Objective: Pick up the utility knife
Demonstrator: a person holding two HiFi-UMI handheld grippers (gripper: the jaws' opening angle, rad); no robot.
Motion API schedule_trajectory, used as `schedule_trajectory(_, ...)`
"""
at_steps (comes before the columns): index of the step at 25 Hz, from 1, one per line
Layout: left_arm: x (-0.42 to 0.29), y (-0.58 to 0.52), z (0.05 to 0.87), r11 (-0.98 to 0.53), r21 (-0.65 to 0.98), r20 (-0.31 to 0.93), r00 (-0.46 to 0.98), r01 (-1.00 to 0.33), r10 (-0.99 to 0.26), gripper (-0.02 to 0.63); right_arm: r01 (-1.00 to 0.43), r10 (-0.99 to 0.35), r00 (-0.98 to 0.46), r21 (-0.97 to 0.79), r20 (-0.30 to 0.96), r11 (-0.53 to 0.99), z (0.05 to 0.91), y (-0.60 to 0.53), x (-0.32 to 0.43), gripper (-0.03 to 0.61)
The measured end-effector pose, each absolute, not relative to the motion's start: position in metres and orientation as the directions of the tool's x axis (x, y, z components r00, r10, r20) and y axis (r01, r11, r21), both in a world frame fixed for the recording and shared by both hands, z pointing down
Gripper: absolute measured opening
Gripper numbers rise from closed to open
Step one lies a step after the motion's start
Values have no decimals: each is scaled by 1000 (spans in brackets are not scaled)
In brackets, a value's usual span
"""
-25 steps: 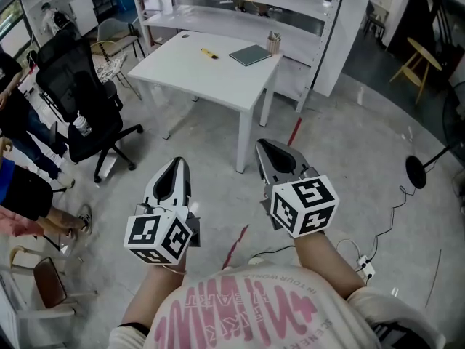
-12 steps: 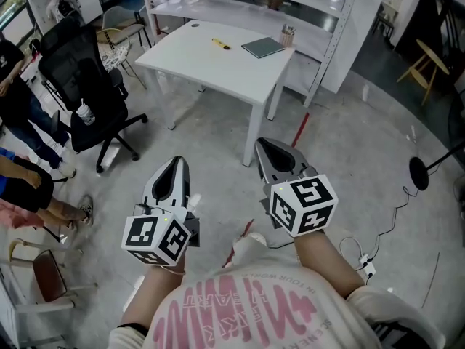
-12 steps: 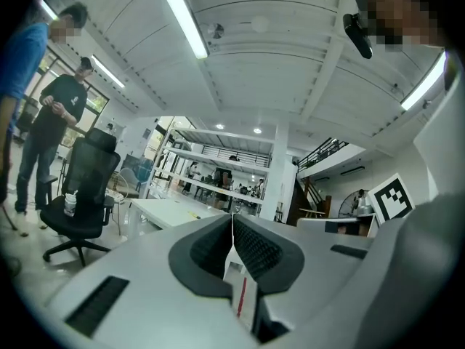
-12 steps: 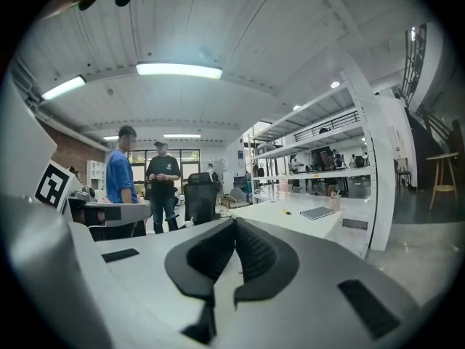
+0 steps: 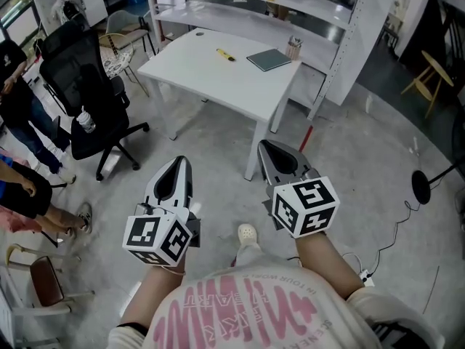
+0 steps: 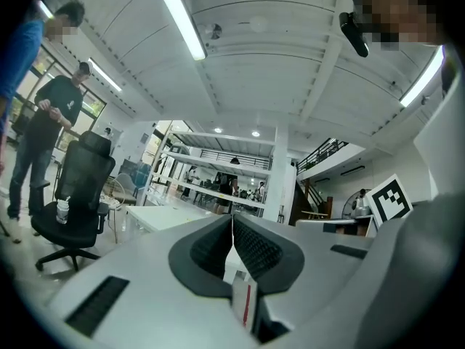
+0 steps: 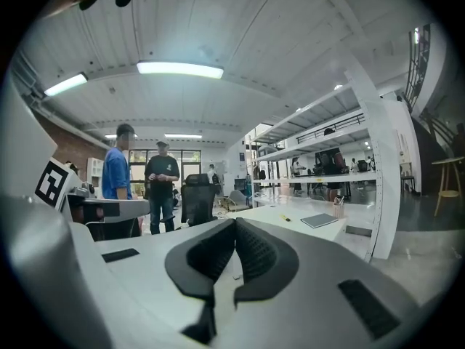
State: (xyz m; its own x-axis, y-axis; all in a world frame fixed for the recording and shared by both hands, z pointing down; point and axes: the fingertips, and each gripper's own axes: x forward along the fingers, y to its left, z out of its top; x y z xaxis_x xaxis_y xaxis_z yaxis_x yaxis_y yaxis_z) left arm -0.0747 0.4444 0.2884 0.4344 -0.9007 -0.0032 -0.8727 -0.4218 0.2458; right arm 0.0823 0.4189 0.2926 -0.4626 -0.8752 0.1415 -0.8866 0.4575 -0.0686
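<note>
A small yellow utility knife [image 5: 224,54] lies on the white table [image 5: 218,86] far ahead of me, near the table's back edge; in the right gripper view the knife [image 7: 286,218] is a tiny yellow mark. My left gripper [image 5: 176,168] and right gripper [image 5: 270,151] are held level over the floor, well short of the table. Both are shut with nothing between their jaws, as the left gripper [image 6: 232,224] and right gripper [image 7: 235,227] each show in their own views.
A dark green notebook [image 5: 269,59] and a pen cup [image 5: 293,49] sit on the table to the right of the knife. A black office chair [image 5: 91,93] and standing people [image 5: 18,115] are at the left. White shelving [image 5: 320,6] stands behind the table. Cables [image 5: 396,217] lie on the floor at the right.
The table with the knife has come closer and lower in the head view as I walk toward it. Both grippers keep the same pose and stay shut. My shoe now shows on the floor.
</note>
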Motion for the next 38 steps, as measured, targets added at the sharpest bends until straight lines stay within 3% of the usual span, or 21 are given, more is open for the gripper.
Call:
schedule_trajectory(32, 3, 158, 275, -356, 235, -30, 360, -904, -933, 25, -818, -812, -575, -54, 98, 573, 277, 117, 146, 14)
schedule_trajectory(38, 1, 131, 295, -330, 247, 14, 344, -911, -939, 25, -814, -804, -581, -86, 122, 575, 297, 84, 149, 14)
